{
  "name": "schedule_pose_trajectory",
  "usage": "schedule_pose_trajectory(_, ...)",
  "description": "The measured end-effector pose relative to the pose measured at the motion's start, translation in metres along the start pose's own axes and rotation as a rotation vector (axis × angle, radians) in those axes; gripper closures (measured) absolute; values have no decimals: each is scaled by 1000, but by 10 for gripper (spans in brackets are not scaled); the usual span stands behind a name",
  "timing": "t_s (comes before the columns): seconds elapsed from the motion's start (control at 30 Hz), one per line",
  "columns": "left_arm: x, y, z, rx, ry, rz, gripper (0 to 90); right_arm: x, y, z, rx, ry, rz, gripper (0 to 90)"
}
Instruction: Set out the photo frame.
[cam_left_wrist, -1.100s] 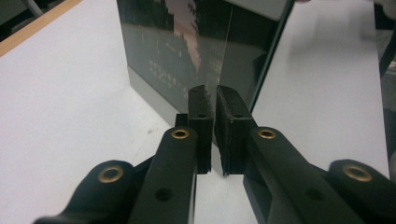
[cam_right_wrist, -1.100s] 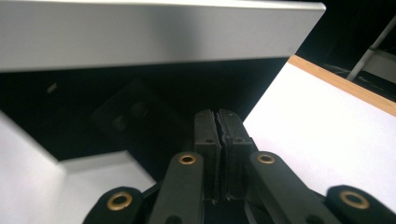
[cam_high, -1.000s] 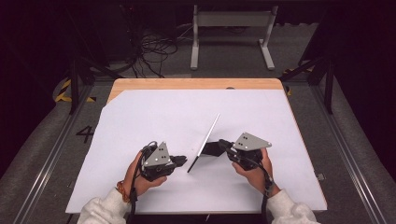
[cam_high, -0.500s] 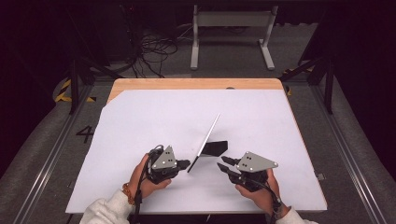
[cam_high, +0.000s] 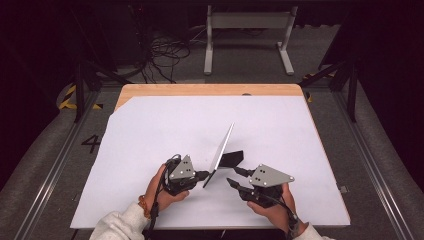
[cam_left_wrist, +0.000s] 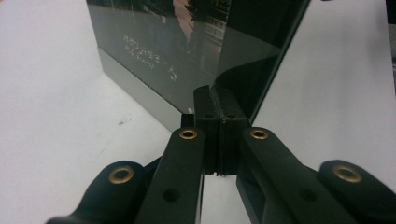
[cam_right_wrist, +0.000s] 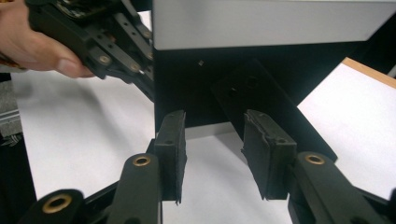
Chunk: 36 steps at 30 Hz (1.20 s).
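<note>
Tablet propped on its stand, pinched at one corner

My left gripper (cam_high: 201, 175) fingers clamp the tablet (cam_high: 221, 151) near the bench's (cam_high: 150, 125) front edge; my right gripper (cam_high: 234, 177), fingers just opening and empty, faces its kickstand (cam_high: 232, 158). A twist could topple it.

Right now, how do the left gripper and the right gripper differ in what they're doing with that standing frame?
The left gripper is shut on the frame's near edge; the right gripper is open, its jaws having just been opening, with nothing between them. The left gripper touches the frame; the right gripper sits apart, behind its black stand. Both are hand-held low over the white table.
</note>
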<state>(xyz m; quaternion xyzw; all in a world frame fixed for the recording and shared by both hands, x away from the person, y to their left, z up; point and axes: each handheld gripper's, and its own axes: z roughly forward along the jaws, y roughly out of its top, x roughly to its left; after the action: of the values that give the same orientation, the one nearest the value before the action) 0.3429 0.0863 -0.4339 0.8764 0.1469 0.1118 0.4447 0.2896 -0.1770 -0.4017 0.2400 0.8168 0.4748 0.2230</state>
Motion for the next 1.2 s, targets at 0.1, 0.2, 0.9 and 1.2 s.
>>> schedule_pose_trajectory(0.1,-2,2,5,3,-9,8,889,4,1,2,1,7,-15,581)
schedule_pose_trajectory(0.2,-4,3,9,2,-30,17,887,6,1,5,2,14,-11,568)
schedule_pose_trajectory(0.9,-1,-2,19,64,-37,31,875,18,3,16,-9,33,30,497)
schedule_pose_trajectory(1.2,-9,-11,19,102,-80,51,875,18,3,16,-3,18,-9,649)
